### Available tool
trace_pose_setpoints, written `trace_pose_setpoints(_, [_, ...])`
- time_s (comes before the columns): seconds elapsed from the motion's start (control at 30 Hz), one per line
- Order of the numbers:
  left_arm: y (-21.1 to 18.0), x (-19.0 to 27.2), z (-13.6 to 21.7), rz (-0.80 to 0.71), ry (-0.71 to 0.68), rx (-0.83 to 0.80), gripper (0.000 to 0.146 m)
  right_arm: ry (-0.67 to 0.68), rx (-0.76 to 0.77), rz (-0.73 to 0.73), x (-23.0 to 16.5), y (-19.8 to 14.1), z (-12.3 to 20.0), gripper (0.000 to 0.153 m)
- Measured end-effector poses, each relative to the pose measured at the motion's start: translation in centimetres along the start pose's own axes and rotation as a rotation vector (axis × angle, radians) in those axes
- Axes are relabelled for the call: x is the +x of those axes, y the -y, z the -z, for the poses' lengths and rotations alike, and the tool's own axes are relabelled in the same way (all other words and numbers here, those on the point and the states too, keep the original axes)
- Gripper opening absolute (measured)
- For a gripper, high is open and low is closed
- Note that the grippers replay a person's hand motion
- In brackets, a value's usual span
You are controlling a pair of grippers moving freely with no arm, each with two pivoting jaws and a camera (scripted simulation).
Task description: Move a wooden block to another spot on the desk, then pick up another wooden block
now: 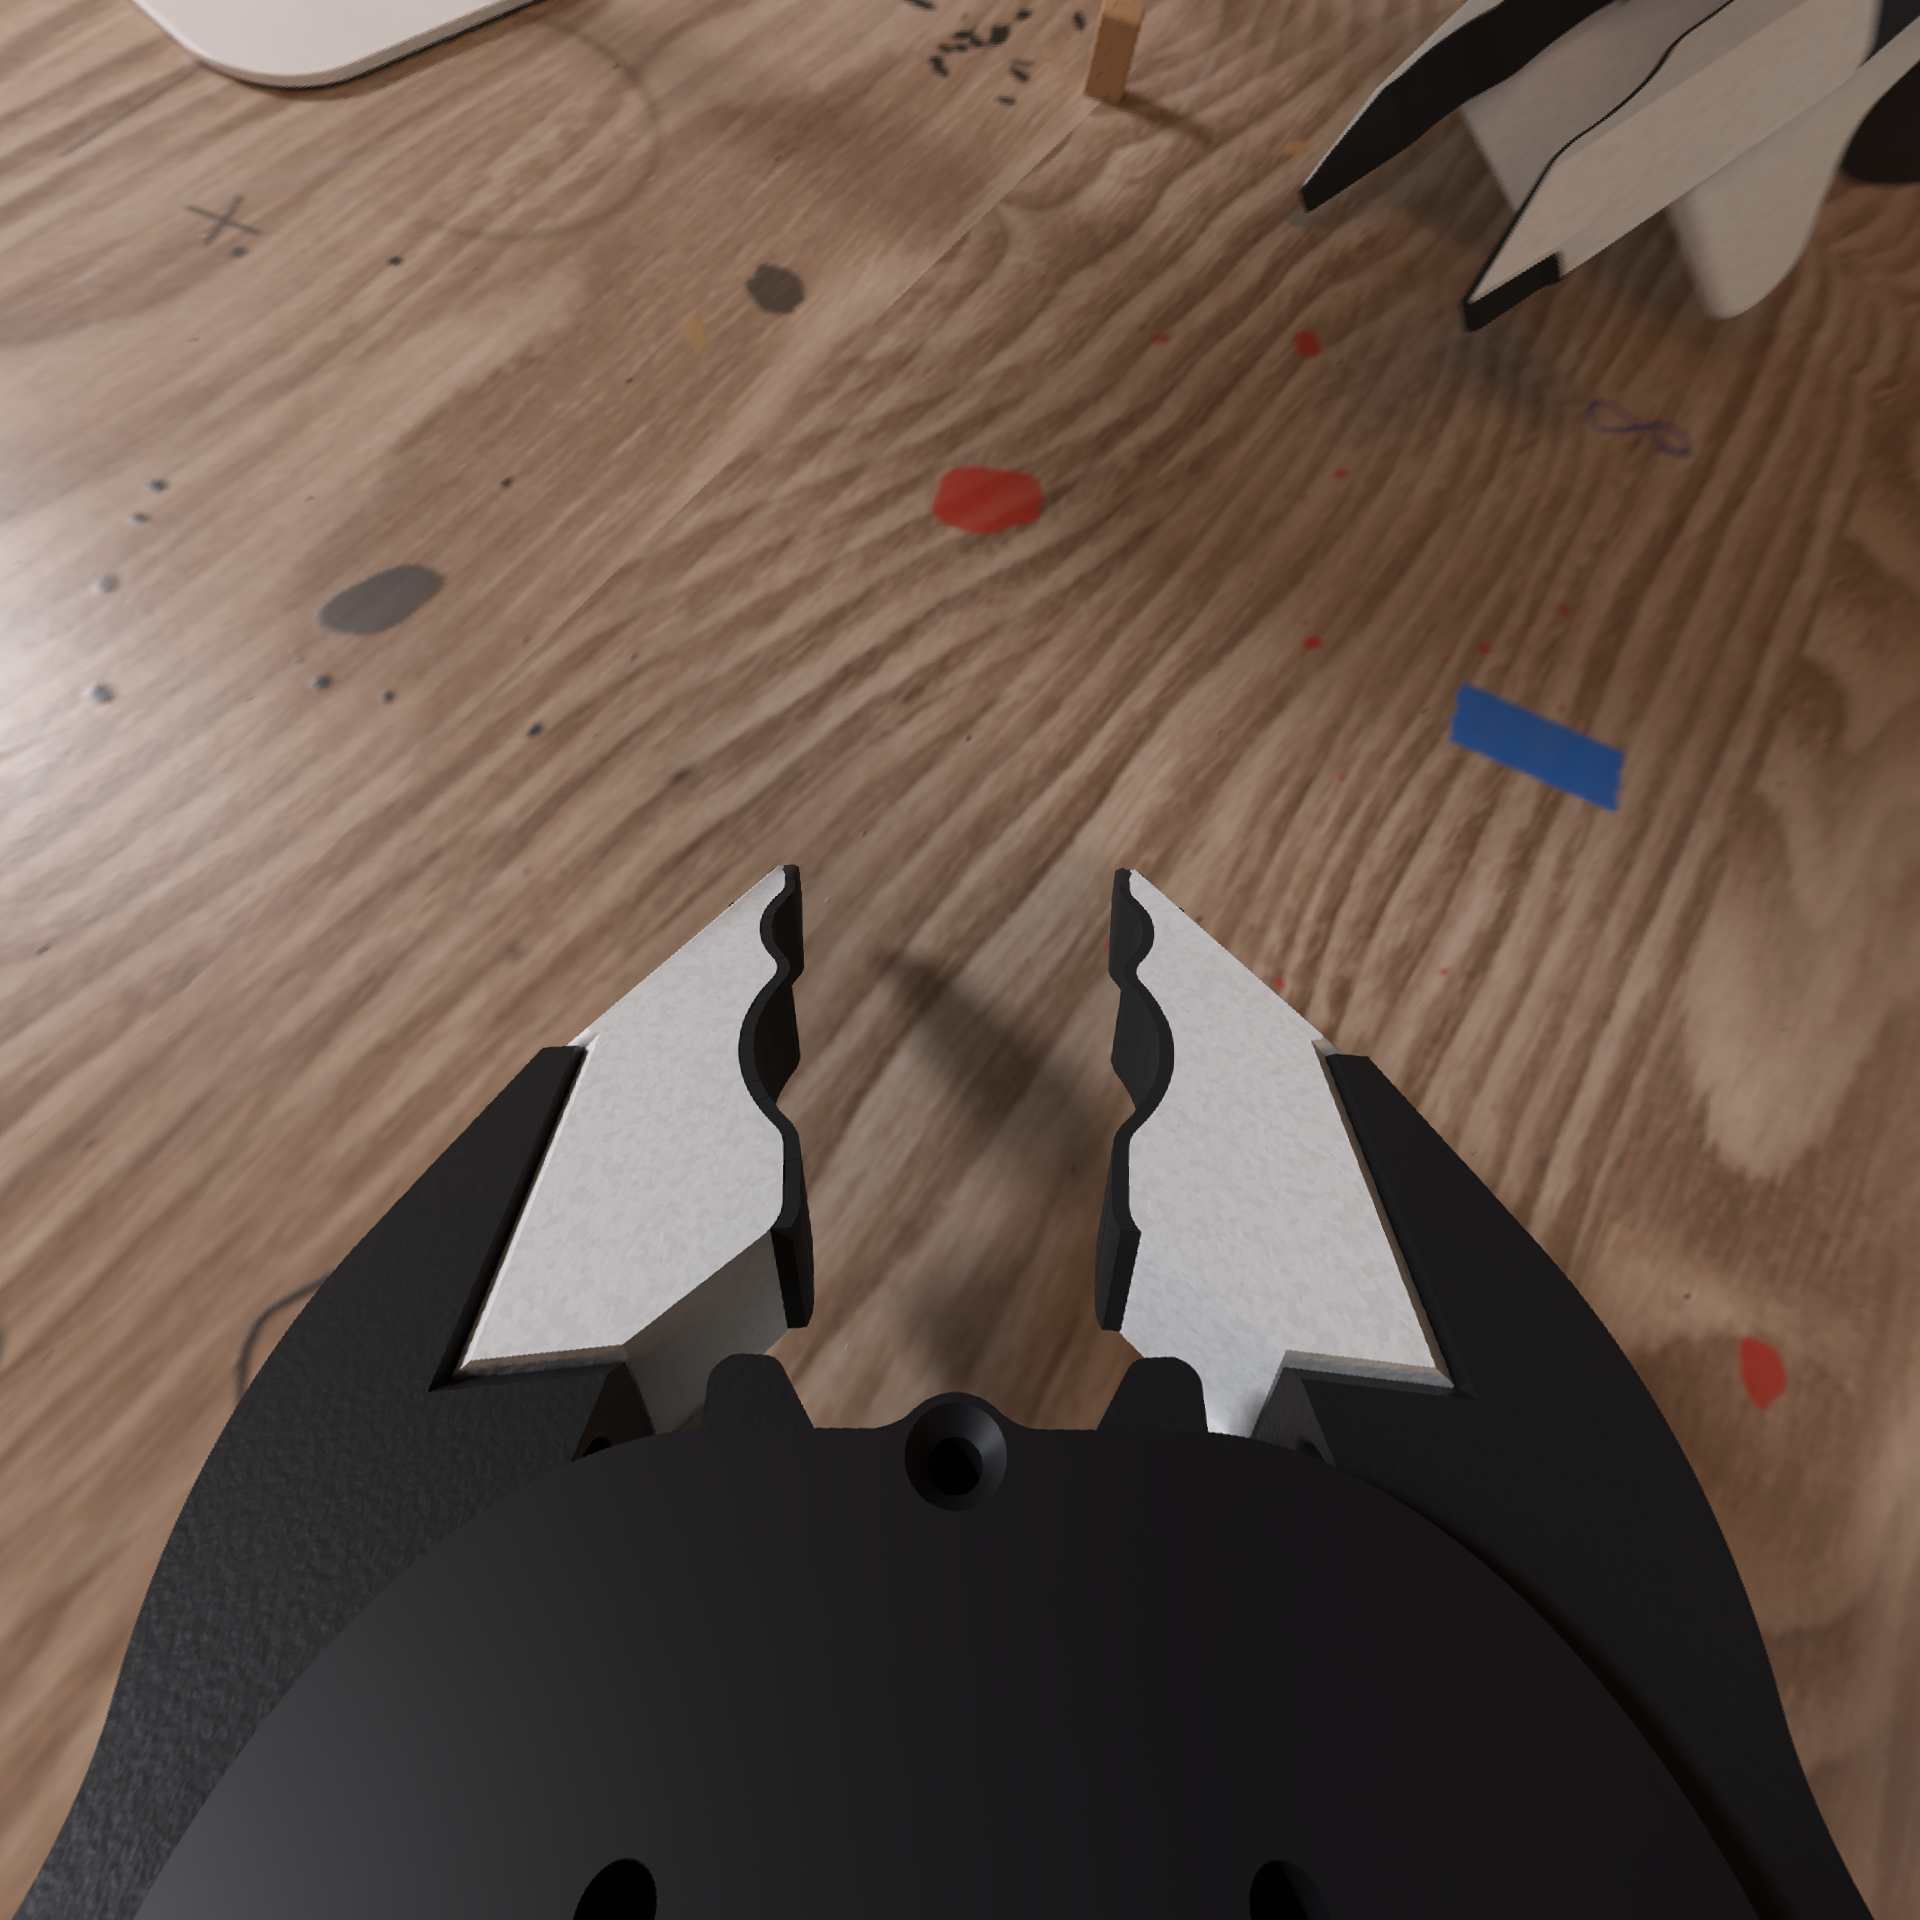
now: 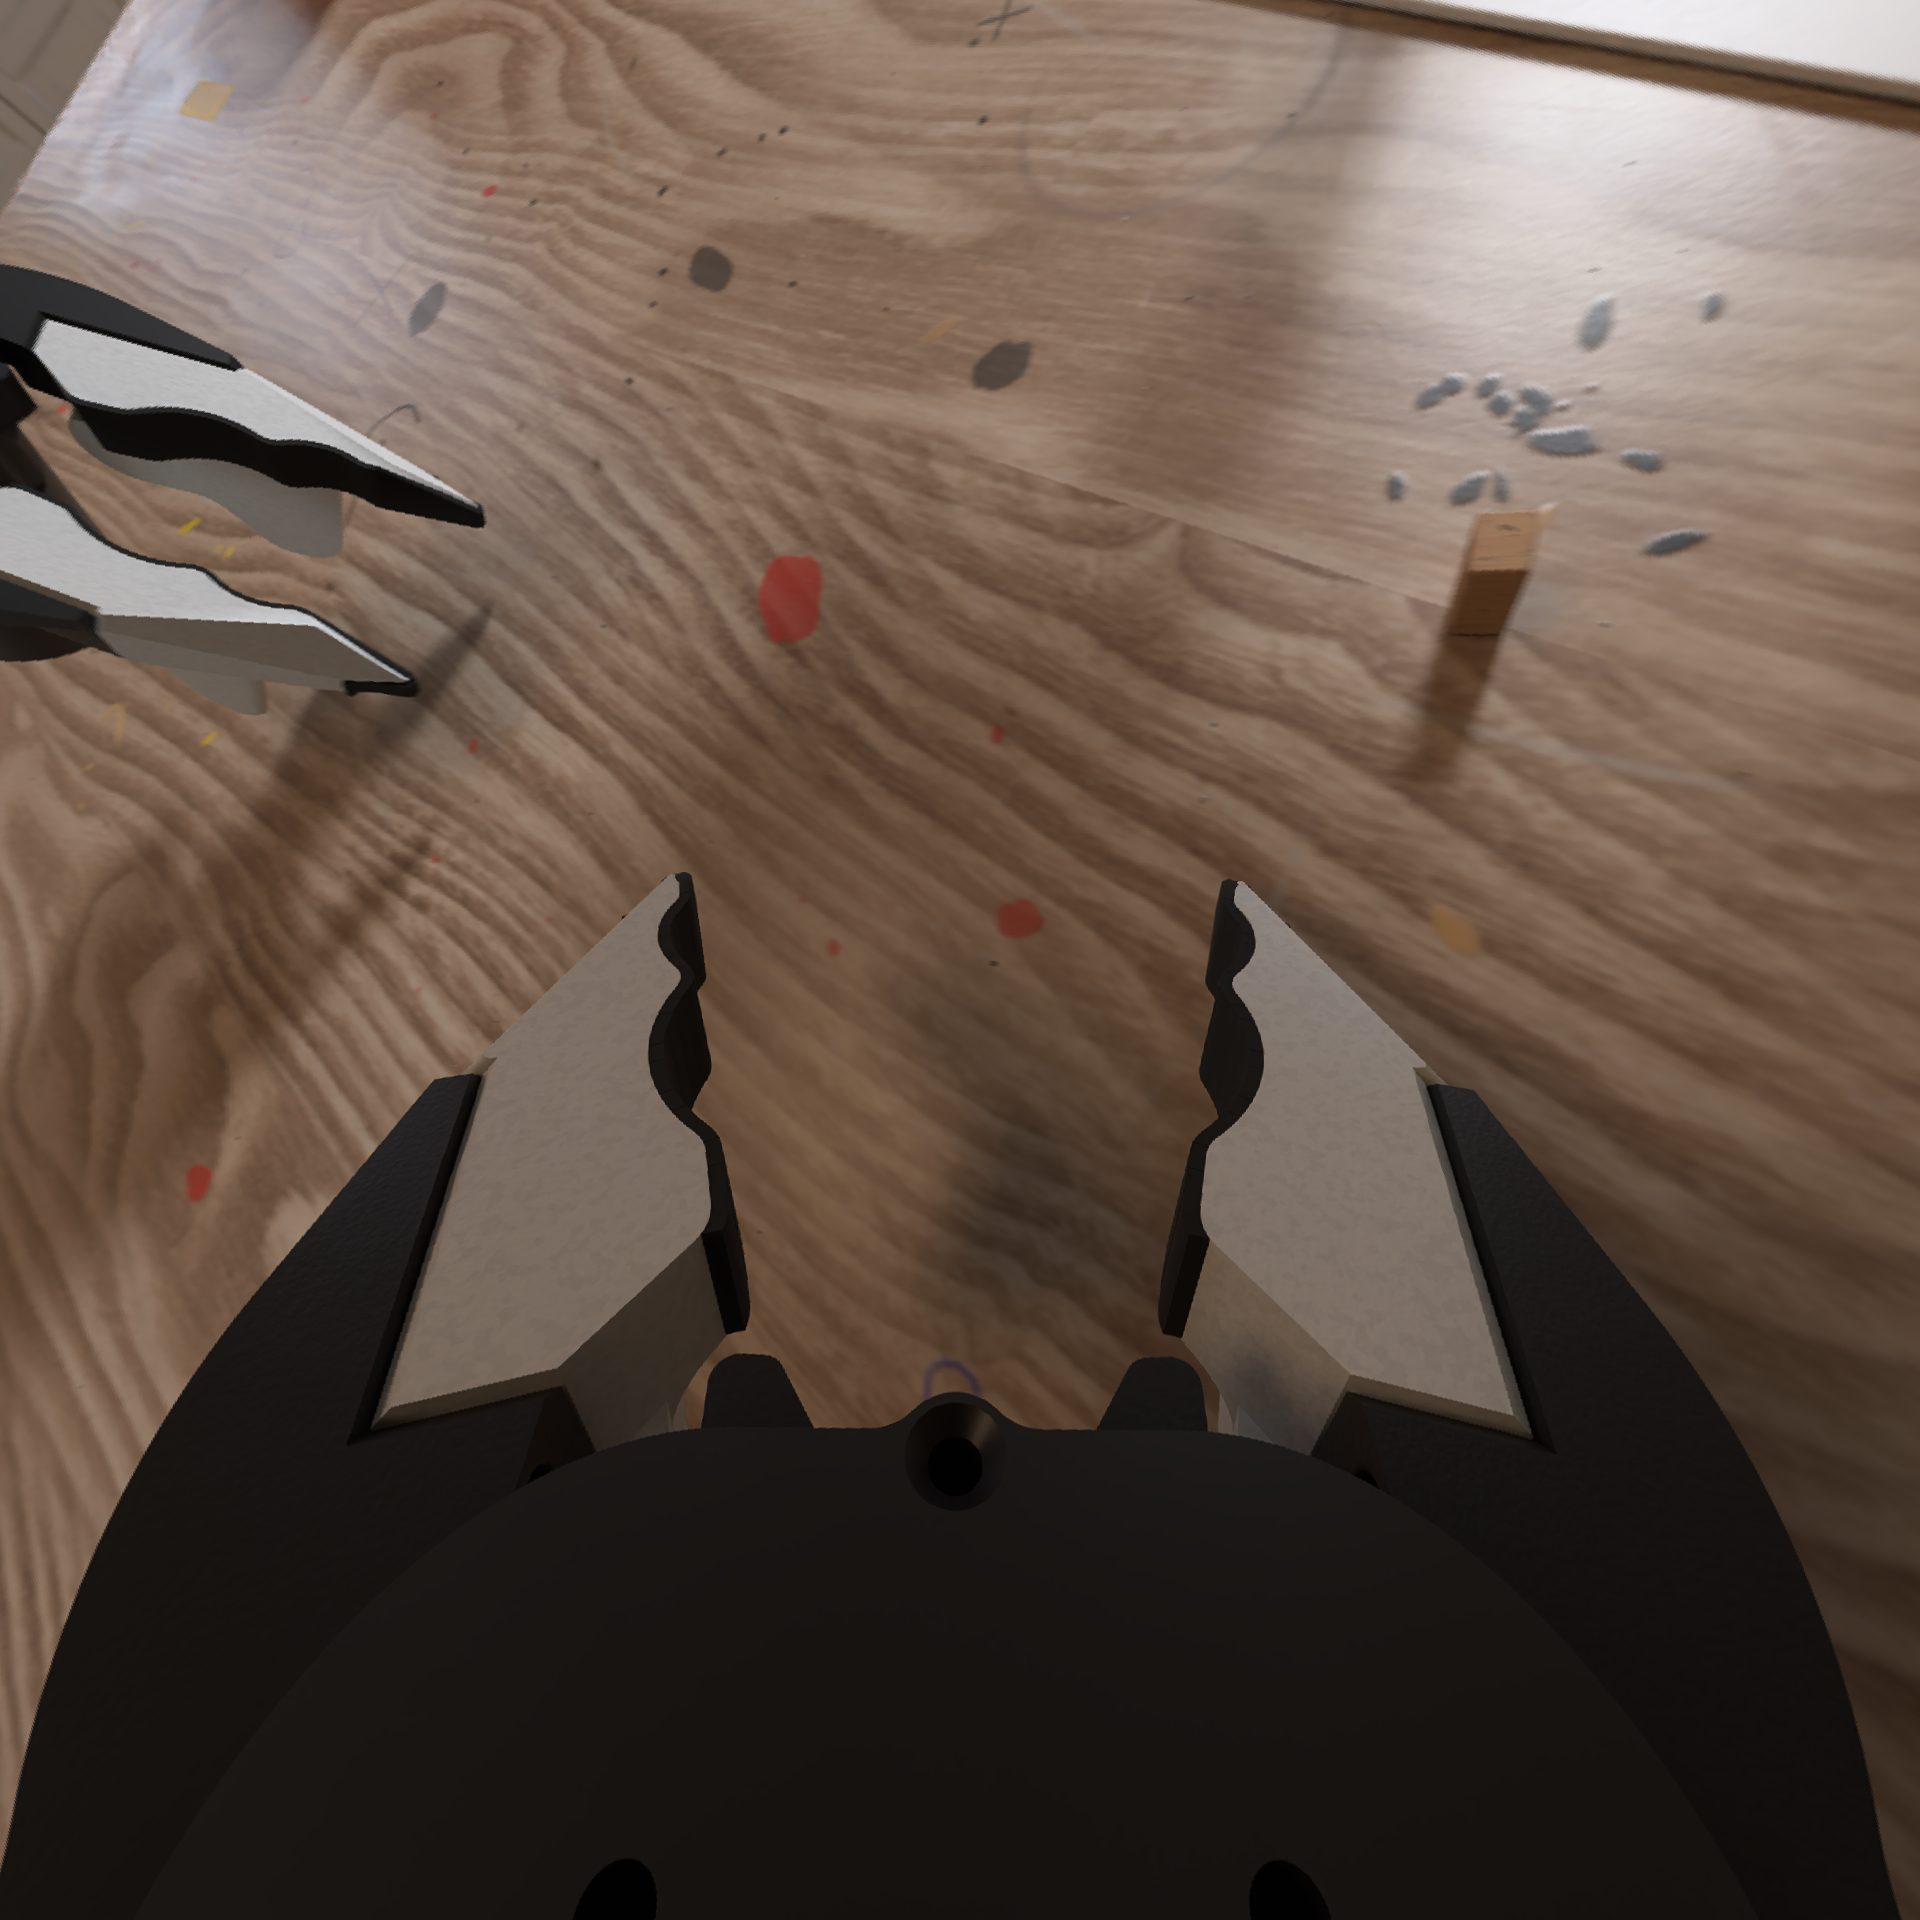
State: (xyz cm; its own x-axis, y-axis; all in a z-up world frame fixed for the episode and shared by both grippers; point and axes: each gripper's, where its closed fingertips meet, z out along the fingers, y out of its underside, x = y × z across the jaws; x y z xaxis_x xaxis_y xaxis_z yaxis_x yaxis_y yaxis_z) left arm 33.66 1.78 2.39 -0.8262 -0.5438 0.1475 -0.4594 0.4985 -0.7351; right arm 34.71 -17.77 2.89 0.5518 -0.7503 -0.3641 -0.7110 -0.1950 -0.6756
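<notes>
Wood-grain desk point(image 1: 1039, 727) below both grippers, marked with red paint spots, grey smudges, dark specks and a pencilled cross. Left gripper point(image 1: 956, 883) over bare wood, pointed down and forward, jaws apart with only desk grain and a soft shadow showing in the gap, nothing held. Red blot point(image 1: 985, 501) ahead of its tips; strip of blue tape point(image 1: 1536, 744) off to the right, flat on the surface. One block point(image 1: 1114, 50) far ahead near the top edge, small, pale wood, upright on end, well apart from the tips. Pale rounded slab point(image 1: 343, 36) at the top left corner, kind unclear. Right gripper point(image 1: 1475, 197) at the top right corner, fingers angled down toward the desk. From the right wrist: right gripper point(image 2: 956, 894) likewise over bare wood, jaws wide apart, empty, a small red spot point(image 2: 1018, 918) in the gap between its tips. Same block point(image 2: 1496, 571) ahead and to the right, standing on end just beside a cluster of grey flecks point(image 2: 1538, 426), long shadow falling toward the camera. Left gripper point(image 2: 447, 597) at the left edge, fingers spread, empty. Only one block in sight in either view. Pale strip point(image 2: 1662, 36) along the desk's far edge, top right.
</notes>
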Motion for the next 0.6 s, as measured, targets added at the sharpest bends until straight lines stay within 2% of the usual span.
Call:
trace_pose_setpoints(0.1, [-1.1, -0.9, 1.2, -0.010, 0.065, -0.027, 0.060, 0.051, -0.018, 0.001, -1.6, 0.1, -0.8, 0.096])
trace_pose_setpoints(0.27, [-2.5, -1.3, 3.1, 0.066, 0.044, -0.017, 0.059, 0.059, -0.041, 0.055, -2.8, 0.5, -1.6, 0.087])
trace_pose_setpoints(0.43, [-1.0, -2.0, 4.7, 0.109, 0.074, 0.072, 0.059, -0.223, 0.027, 0.075, 4.1, 3.5, 2.0, 0.070])
trace_pose_setpoints(0.5, [0.2, -1.9, 5.3, 0.110, 0.084, 0.133, 0.059, -0.321, 0.033, 0.081, 6.9, 4.3, 1.8, 0.066])
trace_pose_setpoints(0.6, [1.6, -1.3, 5.8, 0.107, 0.071, 0.193, 0.058, -0.379, 0.011, 0.114, 8.6, 4.8, 0.0, 0.048])
